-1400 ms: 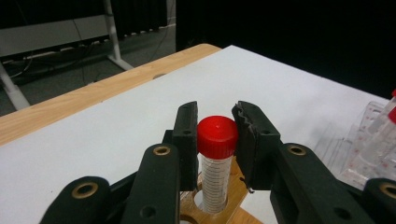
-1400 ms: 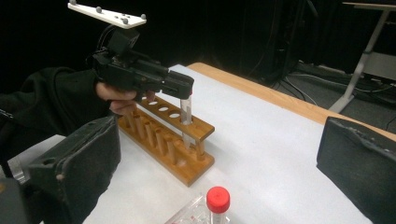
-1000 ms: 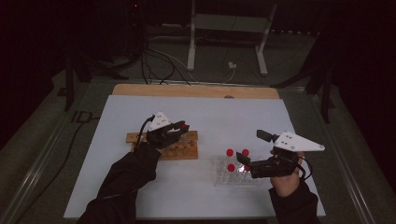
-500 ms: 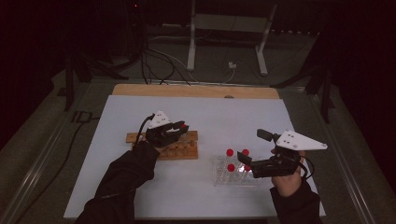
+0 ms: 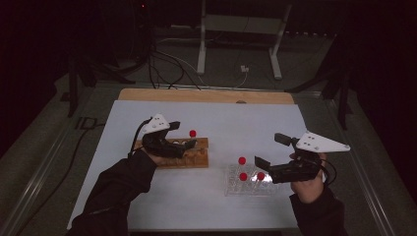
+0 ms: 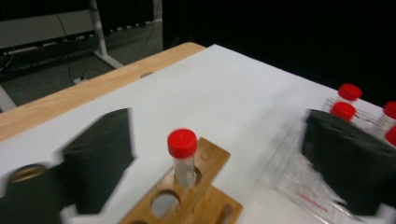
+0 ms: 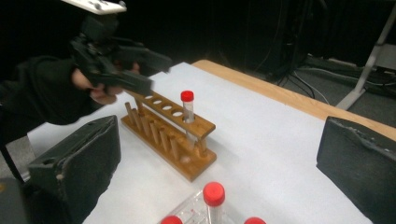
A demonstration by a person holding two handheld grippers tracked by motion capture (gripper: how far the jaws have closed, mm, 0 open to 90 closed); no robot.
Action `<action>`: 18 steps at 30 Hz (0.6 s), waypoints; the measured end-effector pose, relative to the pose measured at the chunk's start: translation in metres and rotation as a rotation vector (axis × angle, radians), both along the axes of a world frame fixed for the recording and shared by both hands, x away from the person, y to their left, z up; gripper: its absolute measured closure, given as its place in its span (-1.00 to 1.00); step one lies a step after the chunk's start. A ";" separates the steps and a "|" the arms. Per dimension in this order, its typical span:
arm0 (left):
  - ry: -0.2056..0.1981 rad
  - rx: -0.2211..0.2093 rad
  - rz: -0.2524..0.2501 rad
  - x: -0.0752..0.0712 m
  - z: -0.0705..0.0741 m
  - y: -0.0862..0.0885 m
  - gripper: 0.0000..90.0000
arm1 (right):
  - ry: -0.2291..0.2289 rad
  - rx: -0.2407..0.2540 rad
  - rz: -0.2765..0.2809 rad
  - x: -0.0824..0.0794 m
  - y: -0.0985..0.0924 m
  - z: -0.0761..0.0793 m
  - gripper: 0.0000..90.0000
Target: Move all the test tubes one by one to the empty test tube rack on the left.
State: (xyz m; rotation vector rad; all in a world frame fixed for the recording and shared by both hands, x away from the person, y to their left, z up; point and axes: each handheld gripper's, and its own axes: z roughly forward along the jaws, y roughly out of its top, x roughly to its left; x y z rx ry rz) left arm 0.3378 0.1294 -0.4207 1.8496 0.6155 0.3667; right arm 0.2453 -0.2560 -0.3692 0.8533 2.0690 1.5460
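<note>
The left claw [image 5: 189, 142] hangs above the wooden test-tube rack [image 5: 196, 158]. Its jaws have just been opening and now stand wide apart, clear of everything. In the left gripper view a red-capped test tube [image 6: 183, 156] stands upright in a hole at the end of the wooden rack, between the two spread jaws but touching neither. The neighbouring holes of the rack are empty.

The right claw [image 5: 259, 164] sits level, just beside the clear plastic tube rack [image 5: 233, 189], on its right side in the high view. Its jaws are spread wide with nothing between them. Three red-capped tubes [image 5: 242, 161] stand upright in the clear rack.

Both racks rest on the white sheet [image 5: 236, 123] covering the table [image 5: 206, 95], near each other but not touching. In the right gripper view the left claw appears above the far end of the wooden rack, apart from the tube.
</note>
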 end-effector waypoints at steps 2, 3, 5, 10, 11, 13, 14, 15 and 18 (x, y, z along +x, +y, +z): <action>0.009 0.000 -0.010 -0.007 0.001 0.004 -0.95 | 0.008 -0.003 0.001 0.001 -0.002 -0.003 -1.00; 0.007 -0.001 -0.023 -0.010 0.002 0.007 -0.95 | 0.014 -0.006 -0.005 0.001 -0.003 -0.004 -1.00; 0.007 -0.001 -0.030 -0.018 0.002 0.012 -0.96 | 0.024 -0.012 -0.019 0.000 -0.007 -0.010 -1.00; -0.001 -0.005 -0.039 -0.038 -0.003 0.025 -0.96 | 0.043 -0.010 -0.038 -0.001 -0.012 -0.019 -1.00; 0.005 -0.011 -0.045 -0.041 -0.004 0.028 -0.96 | 0.044 -0.010 -0.042 -0.002 -0.014 -0.022 -1.00; 0.001 -0.007 -0.042 -0.048 -0.009 0.032 -0.96 | 0.050 -0.017 -0.054 -0.004 -0.016 -0.028 -1.00; 0.003 -0.009 -0.046 -0.051 -0.011 0.034 -0.96 | 0.056 -0.022 -0.057 -0.004 -0.016 -0.031 -1.00; 0.003 -0.010 -0.042 -0.053 -0.013 0.036 -0.96 | 0.062 -0.026 -0.063 -0.005 -0.017 -0.034 -1.00; 0.005 -0.015 -0.044 -0.060 -0.020 0.040 -0.96 | 0.087 -0.042 -0.075 -0.006 -0.017 -0.043 -1.00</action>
